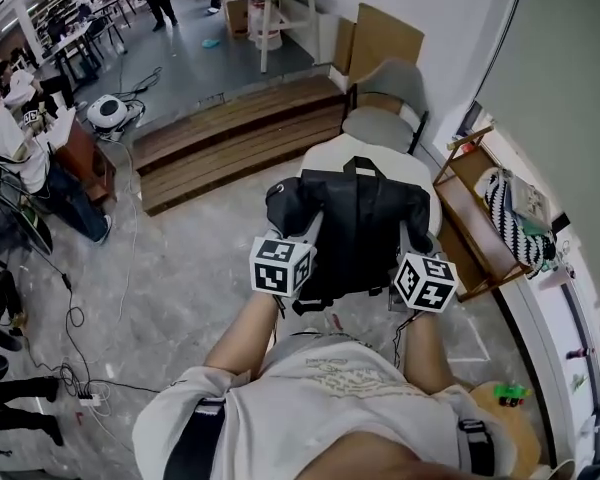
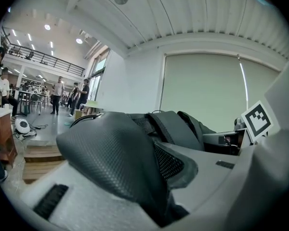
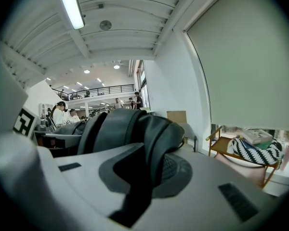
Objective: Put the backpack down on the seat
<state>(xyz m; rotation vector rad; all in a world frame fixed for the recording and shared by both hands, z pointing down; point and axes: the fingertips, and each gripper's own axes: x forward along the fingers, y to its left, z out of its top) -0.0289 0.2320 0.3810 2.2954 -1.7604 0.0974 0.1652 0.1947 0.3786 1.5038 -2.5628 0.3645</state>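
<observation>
I hold a black backpack (image 1: 358, 230) in the air between both grippers, just over a white seat (image 1: 332, 156). In the head view my left gripper (image 1: 306, 224) grips the bag's left side and my right gripper (image 1: 414, 232) its right side. The left gripper view shows a padded mesh shoulder strap (image 2: 116, 150) clamped in my left gripper (image 2: 159, 196). In the right gripper view, my right gripper (image 3: 143, 186) is shut on the other padded strap (image 3: 156, 138). Most of the seat is hidden under the bag.
A grey chair (image 1: 384, 120) stands just behind the white seat. A wooden shelf rack (image 1: 472, 230) holding a striped bag (image 1: 508, 218) is at the right. Wooden steps (image 1: 238, 140) run across at the back left. Cables (image 1: 75, 368) and standing people are at the left.
</observation>
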